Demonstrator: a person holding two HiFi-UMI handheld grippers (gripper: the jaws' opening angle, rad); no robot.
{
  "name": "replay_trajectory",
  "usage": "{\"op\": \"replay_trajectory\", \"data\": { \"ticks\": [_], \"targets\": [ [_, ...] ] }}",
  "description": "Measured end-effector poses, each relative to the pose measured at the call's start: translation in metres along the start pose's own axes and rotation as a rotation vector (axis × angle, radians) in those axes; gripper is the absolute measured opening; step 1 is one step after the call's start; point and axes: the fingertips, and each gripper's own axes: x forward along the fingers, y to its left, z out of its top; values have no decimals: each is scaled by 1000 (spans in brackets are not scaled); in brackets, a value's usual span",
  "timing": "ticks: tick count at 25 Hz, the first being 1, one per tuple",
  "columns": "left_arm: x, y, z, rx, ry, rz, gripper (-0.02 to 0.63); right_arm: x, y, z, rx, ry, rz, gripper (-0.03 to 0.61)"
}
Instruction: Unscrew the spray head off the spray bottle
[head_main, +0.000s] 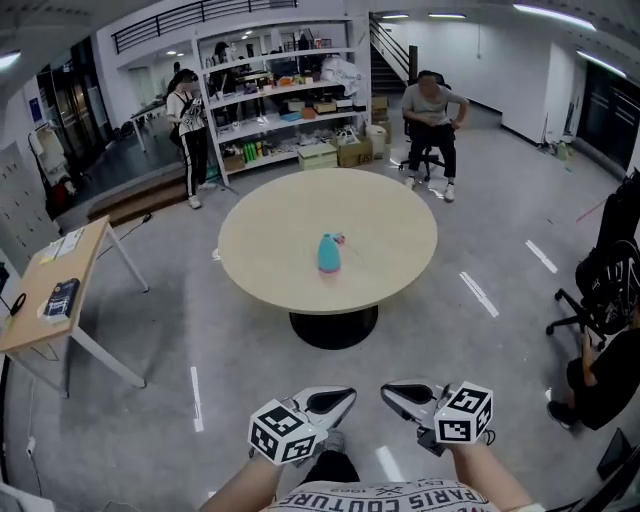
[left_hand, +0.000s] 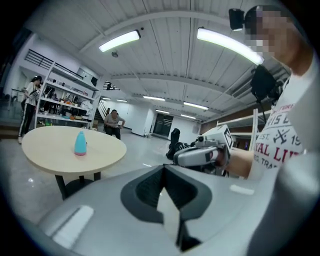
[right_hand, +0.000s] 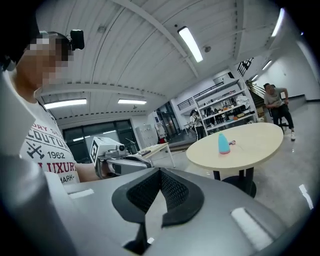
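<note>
Left tool (head_main: 343, 397) and right tool (head_main: 392, 392) hang closed, empty, by our waist. Nothing's started: we'll need to reach the round beige desk (head_main: 390, 230) and grip the light-blue spray bottle (head_main: 329, 253).

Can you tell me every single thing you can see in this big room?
round table: one, beige top on a black foot, middle of the floor
spray bottle: one, blue with a pink bottom, near the table's middle
small pink thing: one, beside the bottle, too small to name
side desk: one, wooden with white legs, on the left
shelves: one white rack, at the back
standing person: one, white top, by the shelves
seated person: one, grey top, at the back
another seated person: one, dark clothes, right edge
left tongs: one, grey, shut and empty, held low
right tongs: one, grey, shut and empty, alongside
</note>
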Motion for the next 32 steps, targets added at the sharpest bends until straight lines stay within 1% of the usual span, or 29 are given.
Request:
{"op": "replay_trajectory", "data": {
  "ticks": [3,9,14,22,32],
  "targets": [
    [-17,-25,3,-7,-10,-6,2,-12,29,-1,-2,-17,13,0],
    [-34,-48,7,35,-21,6,2,-17,59,-2,-38,-30,28,0],
    [-39,-58,3,50,-18,10,2,-23,64,-4,-17,-53,26,0],
    [-40,-68,4,51,-33,14,2,-34,73,-3,-44,-46,31,0],
    [-42,-77,4,70,-27,15,2,-42,78,-6,-33,-52,31,1]
  ]
}}
